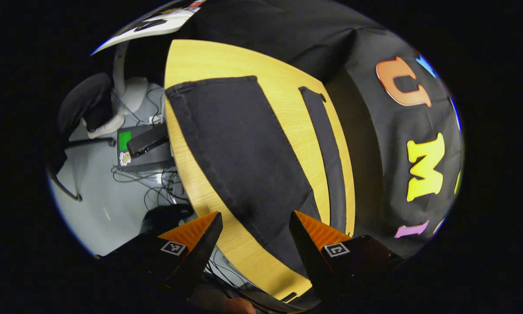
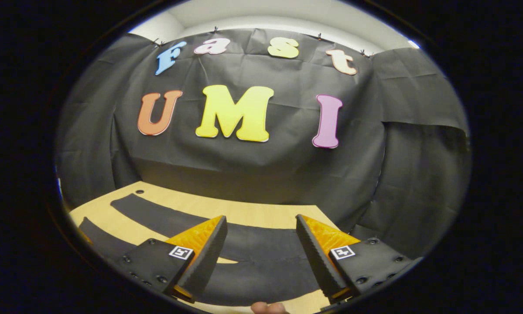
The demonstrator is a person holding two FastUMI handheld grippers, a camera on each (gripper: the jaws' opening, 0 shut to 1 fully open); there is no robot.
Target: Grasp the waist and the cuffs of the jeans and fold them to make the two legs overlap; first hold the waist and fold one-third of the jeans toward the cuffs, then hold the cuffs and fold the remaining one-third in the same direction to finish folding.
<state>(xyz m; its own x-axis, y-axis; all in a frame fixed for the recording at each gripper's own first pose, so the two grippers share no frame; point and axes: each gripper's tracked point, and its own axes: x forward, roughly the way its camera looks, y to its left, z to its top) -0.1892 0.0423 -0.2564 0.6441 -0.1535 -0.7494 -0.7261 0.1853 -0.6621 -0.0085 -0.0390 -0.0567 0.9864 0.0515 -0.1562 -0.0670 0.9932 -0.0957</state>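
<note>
while the jeans (image 1: 248,161) lie spread flat on the wooden table (image 1: 209,56) with the two legs apart and bare wood showing between them, both grippers hang above the cloth with nothing between their fingers; the left gripper (image 1: 254,226) has its jaws wide open over the near end of the broad leg, which runs away from it lengthwise up the left gripper view, the thin strip of the other leg (image 1: 329,152) lying off to its right near the table's far edge; the right gripper (image 2: 259,237) is likewise open and empty, and in the right gripper view the jeans (image 2: 261,248) sweep crosswise under and just beyond its fingertips as two dark bands, so their long axis lies across this gripper, not along it; which end is waist and which cuffs i cannot tell from here, though the left gripper looks the nearer to a fabric edge, so the leg-over-leg fold likely starts by dropping both onto the near leg
</note>
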